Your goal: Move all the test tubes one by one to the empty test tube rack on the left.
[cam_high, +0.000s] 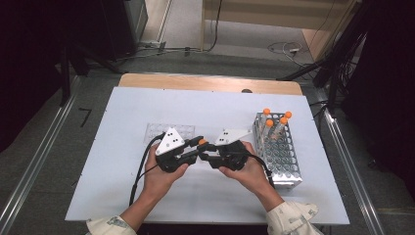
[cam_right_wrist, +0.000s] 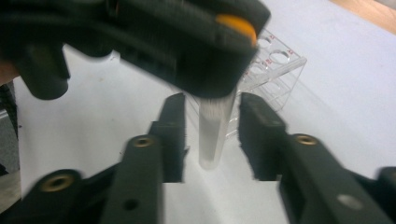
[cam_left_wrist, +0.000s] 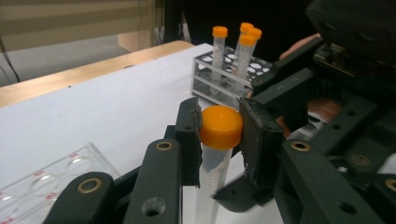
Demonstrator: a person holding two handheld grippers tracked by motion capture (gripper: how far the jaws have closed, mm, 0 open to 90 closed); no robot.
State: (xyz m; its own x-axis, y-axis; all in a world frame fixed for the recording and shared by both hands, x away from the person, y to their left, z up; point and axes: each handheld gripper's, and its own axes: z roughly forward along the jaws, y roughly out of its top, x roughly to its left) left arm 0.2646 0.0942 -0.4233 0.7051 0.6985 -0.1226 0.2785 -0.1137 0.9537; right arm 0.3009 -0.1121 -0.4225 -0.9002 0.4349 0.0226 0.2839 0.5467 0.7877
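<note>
The clear tube (cam_left_wrist: 212, 172) with its orange cap (cam_left_wrist: 221, 127) hangs upright above the white table (cam_high: 122, 112), my left gripper (cam_left_wrist: 219, 135) clamped on the cap from both sides. My right gripper (cam_right_wrist: 211, 135) has its 2 jaws apart around the tube's lower body without touching it. The metal rack (cam_high: 286, 161) with 4 capped tubes (cam_high: 275, 125) stands near on my right, the clear well plate (cam_high: 156, 131) on my left.

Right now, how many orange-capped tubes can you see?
5. Four stand at the far end of the metal rack. The fifth has its cap clamped by the left gripper. None seem hidden.
</note>
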